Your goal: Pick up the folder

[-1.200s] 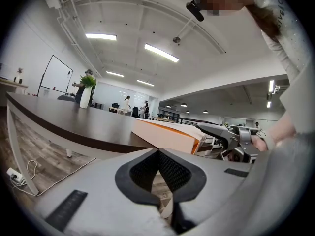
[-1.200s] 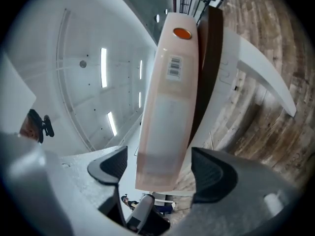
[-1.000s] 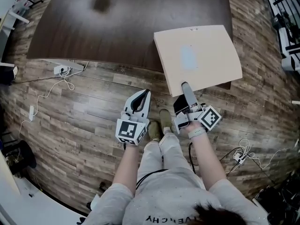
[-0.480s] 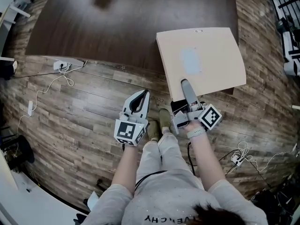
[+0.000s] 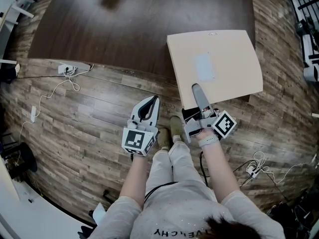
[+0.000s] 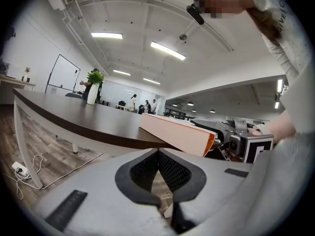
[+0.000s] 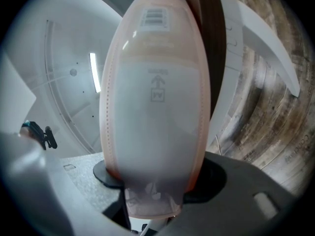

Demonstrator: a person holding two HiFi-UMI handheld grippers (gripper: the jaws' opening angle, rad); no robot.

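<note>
Now the beige folder (image 5: pixel 217 66) is lying flat on the near right corner of the dark wooden table (image 5: pixel 124 29), with its near edge jutting past the tabletop. The right gripper (image 5: pixel 197 91) is biting that edge. Its jaws have just been closing and are pressing on the folder from both faces, the upper one lying on the cover. The person's right forearm is reaching straight forward, holding the gripper level. The left gripper (image 5: pixel 154 99), jaws together and empty, is hovering over the plank floor (image 5: pixel 89 113) just left of the right one, short of the table edge. A white power strip (image 5: pixel 66 73) is trailing its cable across the floor, and ceiling lights (image 6: pixel 167 49) are glowing over a large open room.
</note>
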